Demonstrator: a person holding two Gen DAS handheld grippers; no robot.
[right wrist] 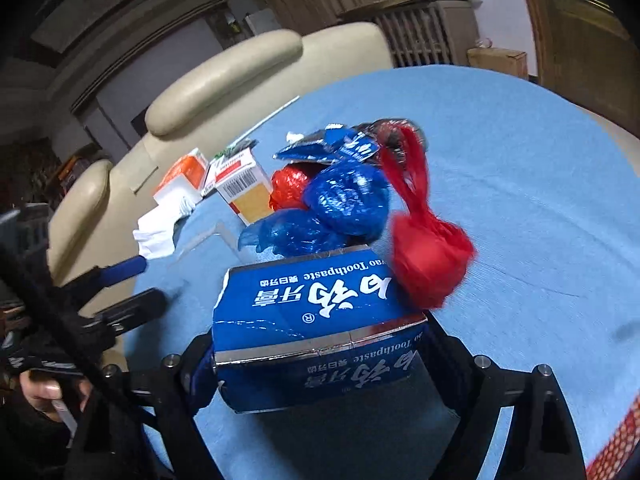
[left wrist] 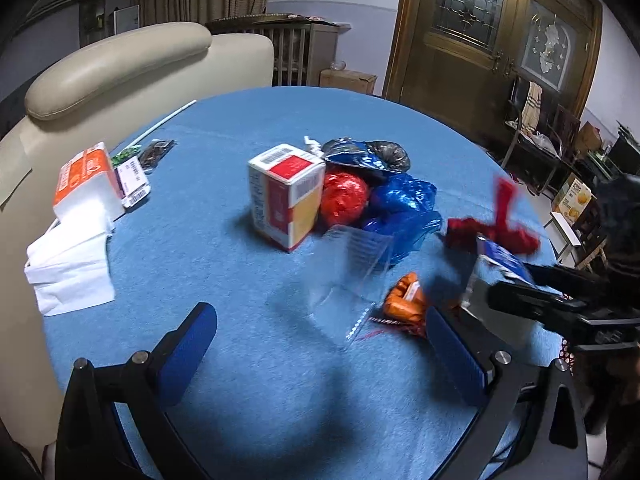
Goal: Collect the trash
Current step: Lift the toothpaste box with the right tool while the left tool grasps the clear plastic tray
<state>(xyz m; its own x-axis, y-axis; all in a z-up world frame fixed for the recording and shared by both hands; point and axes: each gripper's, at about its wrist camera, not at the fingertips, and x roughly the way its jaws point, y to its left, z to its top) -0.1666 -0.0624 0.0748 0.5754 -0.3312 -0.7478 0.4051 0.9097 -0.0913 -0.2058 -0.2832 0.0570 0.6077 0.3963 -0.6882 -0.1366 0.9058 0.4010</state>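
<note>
The blue toothpaste box (right wrist: 316, 328) sits low in the right wrist view, clamped across the right gripper's (right wrist: 316, 364) jaws, its long axis running left to right. Beyond it trash lies heaped on the round blue surface (right wrist: 540, 200): a red bag (right wrist: 428, 256), blue bags (right wrist: 344, 200). Only the left wrist view shows the left gripper (left wrist: 320, 344) with jaws apart and empty, an orange wrapper (left wrist: 404, 300), and wooden doors (left wrist: 496, 40) at upper right.

The toothpaste box (right wrist: 320, 320) hides the right tongs' (right wrist: 316, 364) fingertips and the bench (right wrist: 540, 200) beneath it. Beside the box, the red bag (right wrist: 430, 256) is smeared by motion, its outline unclear. Behind the box, the blue bags (right wrist: 344, 196) half cover another red bag (right wrist: 286, 186). A clear plastic packet (left wrist: 348, 268) blurs into the bench cloth.
</note>
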